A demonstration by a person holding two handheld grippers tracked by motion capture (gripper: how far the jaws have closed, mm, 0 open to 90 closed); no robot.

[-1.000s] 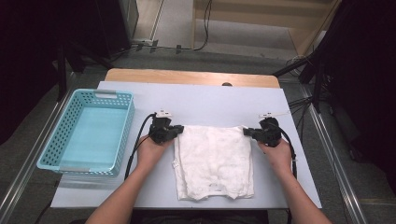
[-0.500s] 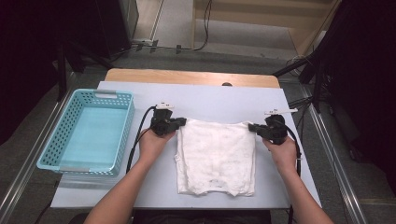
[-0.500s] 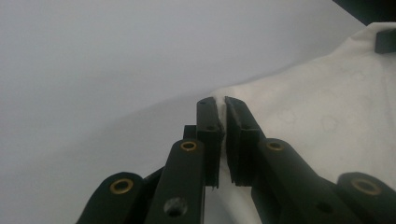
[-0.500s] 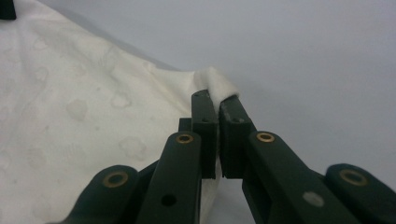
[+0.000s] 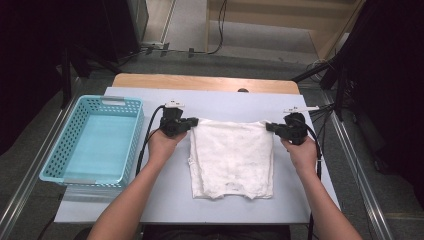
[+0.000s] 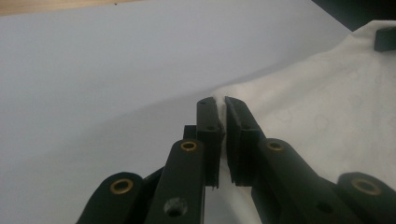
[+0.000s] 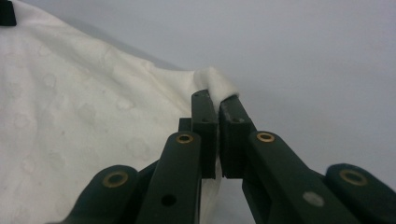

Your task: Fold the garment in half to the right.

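Two tongs, our left and right, each pinch shut on a far corner of the cloth, which lies between them on the bench, its long axis running from that taut edge toward us.

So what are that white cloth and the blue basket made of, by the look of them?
The white cloth looks like soft woven or knitted fabric, probably cotton: matte, limp, wrinkled, with a faint raised pattern in the gripper views. The blue basket looks like moulded plastic: even turquoise colour, stiff walls pierced with a regular grid of holes, a slight sheen on its floor.
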